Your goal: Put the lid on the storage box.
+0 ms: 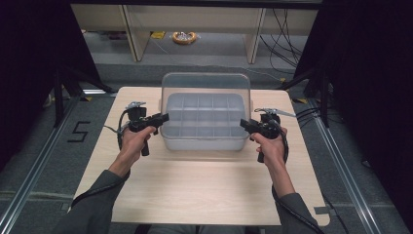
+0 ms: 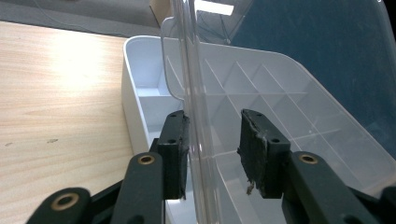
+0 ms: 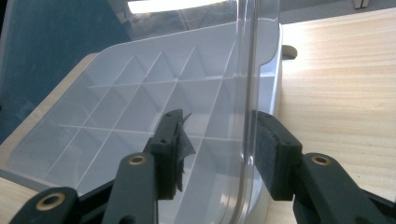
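A translucent white compartment box (image 1: 204, 141) stands on the wooden table, divided into several cells. Its clear lid (image 1: 204, 83) is raised nearly upright. My left gripper (image 1: 163, 117) is at the box's left side, and in the left gripper view (image 2: 212, 140) the lid's side edge (image 2: 194, 93) runs between its jaws. The left pad lies against the edge and the other pad stands off it. My right gripper (image 1: 243, 124) mirrors this at the right side. In its own view (image 3: 217, 140) the lid's edge (image 3: 248, 93) sits close to the right pad, with a wide gap to the other.
The light wooden table (image 1: 195, 185) has bare room in front of the box and beside it. Beyond its far edge are shelf legs (image 1: 131, 34), a coil of cable (image 1: 184, 37) on the floor and dark curtains at both sides.
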